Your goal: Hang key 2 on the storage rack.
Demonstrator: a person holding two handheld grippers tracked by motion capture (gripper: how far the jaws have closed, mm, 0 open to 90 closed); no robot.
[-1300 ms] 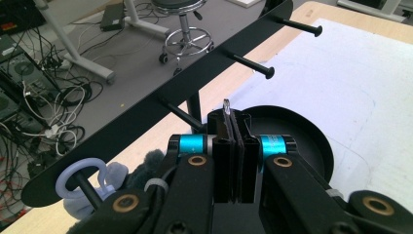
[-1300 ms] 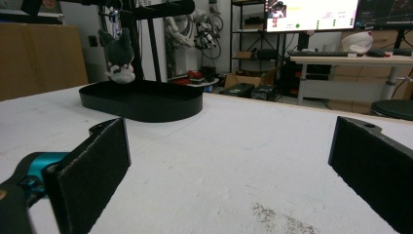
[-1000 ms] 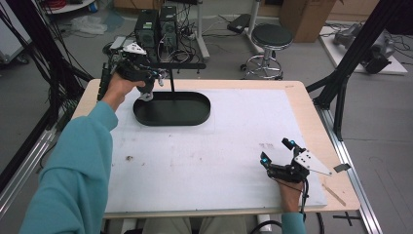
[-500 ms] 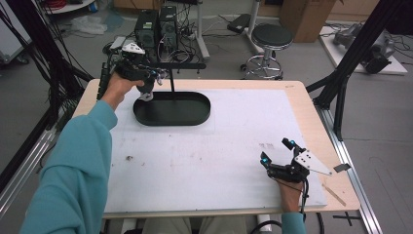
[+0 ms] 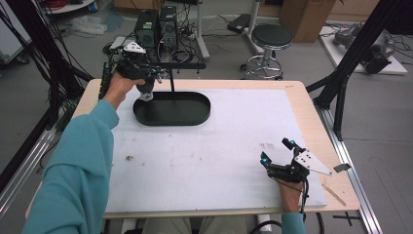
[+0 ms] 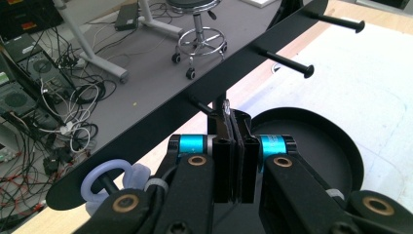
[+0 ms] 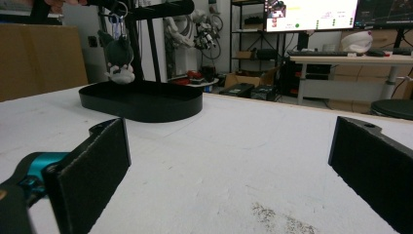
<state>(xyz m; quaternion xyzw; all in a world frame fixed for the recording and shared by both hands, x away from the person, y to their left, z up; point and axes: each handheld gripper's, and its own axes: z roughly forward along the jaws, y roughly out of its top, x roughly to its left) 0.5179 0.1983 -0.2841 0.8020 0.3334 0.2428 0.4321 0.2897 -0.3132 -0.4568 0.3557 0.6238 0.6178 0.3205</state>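
Upper left, left gripper (image 5: pixel 146 78): jaws pressed together on a thin key ring (image 6: pixel 226 108) at the rack bar (image 6: pixel 204 87), likely to hook it on a peg (image 6: pixel 285 62).
Plush charm (image 7: pixel 118 57): one, hanging over the black tray (image 5: pixel 195 117).
Lower right, right gripper (image 5: pixel 277 152): jaws wide apart, resting idle on the table (image 5: pixel 204 161).
Pegs counted: three visible; rings (image 6: pixel 108 176): one pale.

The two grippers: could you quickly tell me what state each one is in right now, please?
Left gripper: shut on a thin metal ring beside the rack's peg.
Right gripper: open, holding nothing, low over the white mat.
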